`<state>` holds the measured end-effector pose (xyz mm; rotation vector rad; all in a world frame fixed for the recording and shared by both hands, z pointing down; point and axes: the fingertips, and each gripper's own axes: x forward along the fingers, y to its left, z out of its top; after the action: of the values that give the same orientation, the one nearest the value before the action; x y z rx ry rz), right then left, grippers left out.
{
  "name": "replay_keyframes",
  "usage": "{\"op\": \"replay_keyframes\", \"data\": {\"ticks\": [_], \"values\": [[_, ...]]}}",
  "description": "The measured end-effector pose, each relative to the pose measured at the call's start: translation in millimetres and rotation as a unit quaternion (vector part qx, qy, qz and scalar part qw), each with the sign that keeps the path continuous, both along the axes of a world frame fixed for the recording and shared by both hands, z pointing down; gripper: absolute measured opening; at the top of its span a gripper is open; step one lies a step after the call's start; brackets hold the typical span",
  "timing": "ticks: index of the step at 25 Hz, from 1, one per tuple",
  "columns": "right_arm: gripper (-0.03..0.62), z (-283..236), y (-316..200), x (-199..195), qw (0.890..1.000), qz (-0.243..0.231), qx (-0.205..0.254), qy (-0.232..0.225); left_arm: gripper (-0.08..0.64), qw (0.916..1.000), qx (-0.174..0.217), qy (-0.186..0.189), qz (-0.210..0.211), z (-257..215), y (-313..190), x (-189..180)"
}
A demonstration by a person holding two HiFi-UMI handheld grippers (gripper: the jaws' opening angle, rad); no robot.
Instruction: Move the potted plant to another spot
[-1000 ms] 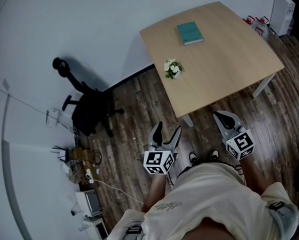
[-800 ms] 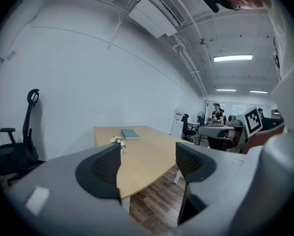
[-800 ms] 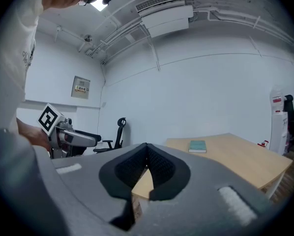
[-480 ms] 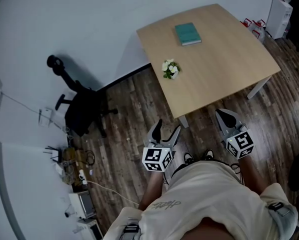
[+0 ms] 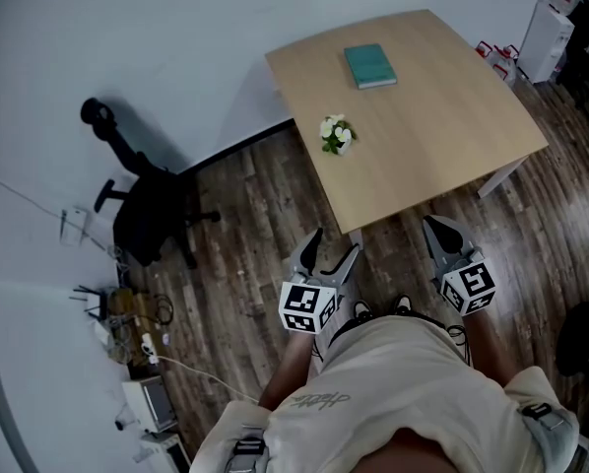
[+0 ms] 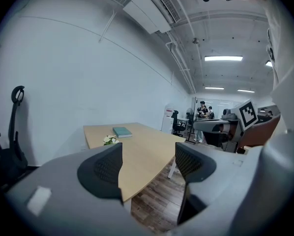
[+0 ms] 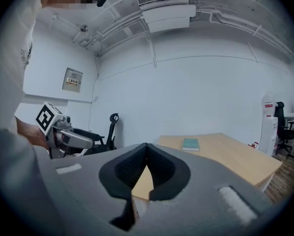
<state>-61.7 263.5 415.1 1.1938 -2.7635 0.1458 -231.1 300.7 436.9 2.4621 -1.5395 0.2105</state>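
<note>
Office room, dark plank floor, white wall, pale wooden table pushed up against it. Task's thing first: small potted plant with white flowers, upright on the tabletop close to the left edge, well apart from the teal book further back toward the wall. Untouched, nowhere near either tool. Left gripper down by the table's near corner, jaws wide apart, nothing between them except a look at tabletop and floor. Right gripper just off the near edge too, jaws pressed together at the tips, empty. Black office chair off to the left by the wall, cable clutter on the floor below it. Guessing approach stage, whole reach yet to come. Stuff to go wrong from here: pinching the flowers instead of the pot and crushing them, or losing the pot on the lift; coming in too low or too fast and knocking such a light-looking little thing over, or right off that nearby edge; leading with the closed right one and just shoving it along. Also worth minding the table corner right in front of the legs.
</note>
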Motion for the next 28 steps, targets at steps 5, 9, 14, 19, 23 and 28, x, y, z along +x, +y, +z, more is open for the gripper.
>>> {"op": "replay_keyframes", "data": {"ticks": [5, 9, 14, 19, 23, 28], "values": [[0.002, 7.9, 4.4, -14.1, 1.0, 0.004, -0.001, 0.007, 0.356, 0.9998, -0.003, -0.007, 0.02, 16.4, -2.4, -10.5], [0.002, 19.1, 13.0, -10.6, 1.0, 0.006, -0.017, 0.025, 0.356, 0.9998, -0.012, 0.007, 0.017, 26.5, -3.9, -12.8], [0.003, 21.2, -0.6, -11.6, 0.999, 0.012, -0.03, 0.011, 0.377, 0.9996, -0.026, 0.006, 0.01, 34.8, -13.2, -17.6], [0.002, 25.9, -24.2, -23.3, 1.0, -0.008, -0.029, 0.006, 0.377, 0.9995, -0.027, -0.011, 0.009, 31.5, -32.3, -17.3], [0.002, 27.7, -57.9, -26.3, 0.999, -0.024, -0.032, -0.005, 0.377, 0.9992, -0.03, -0.024, -0.009, 26.7, -60.5, -18.0], [0.003, 22.7, -110.1, -19.3, 0.999, -0.035, -0.024, -0.02, 0.377, 0.9984, -0.04, -0.035, -0.019, 22.8, -101.1, -9.4]]}}
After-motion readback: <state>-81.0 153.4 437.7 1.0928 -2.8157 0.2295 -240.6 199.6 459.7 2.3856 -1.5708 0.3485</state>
